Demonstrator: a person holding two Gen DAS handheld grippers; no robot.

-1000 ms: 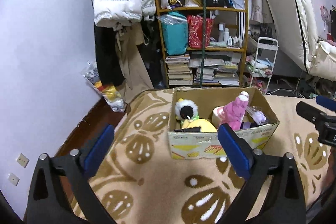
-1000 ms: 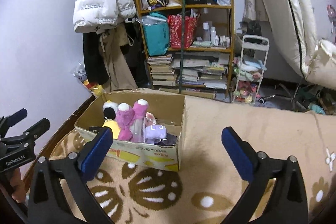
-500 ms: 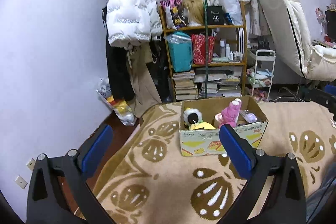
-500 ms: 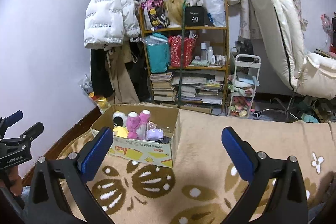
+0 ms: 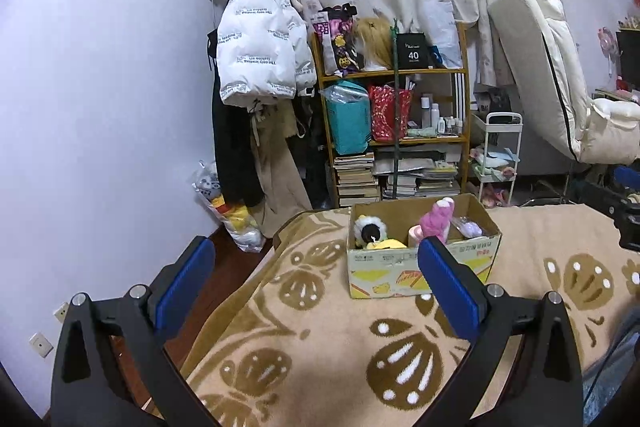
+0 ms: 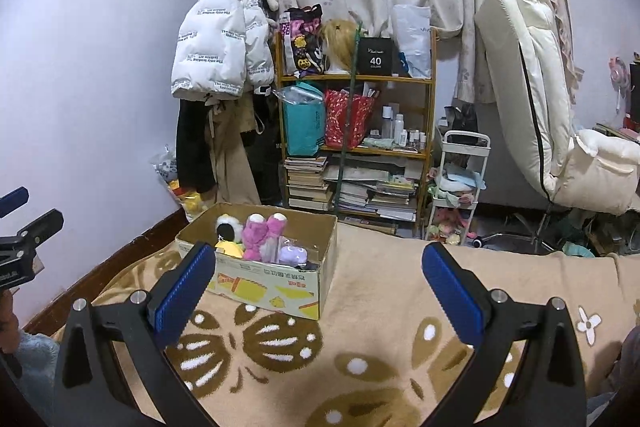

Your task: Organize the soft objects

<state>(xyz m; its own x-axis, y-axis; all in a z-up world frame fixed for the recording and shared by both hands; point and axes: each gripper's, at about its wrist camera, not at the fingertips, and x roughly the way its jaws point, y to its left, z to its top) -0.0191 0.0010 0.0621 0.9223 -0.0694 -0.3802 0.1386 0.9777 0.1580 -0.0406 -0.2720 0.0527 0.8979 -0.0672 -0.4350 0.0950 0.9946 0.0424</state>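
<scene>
On the patterned blanket covering the bed sits a cardboard box, well apart from both tools. Inside it: a pink plush, a white-maned plush with a dark face over a yellow toy, and a small purple toy. Left gripper and right gripper both have fingers spread wide, holding nothing. Risk noted: the tall pink plush stands above the rim and could topple out if the light box is nudged on the soft bedding.
</scene>
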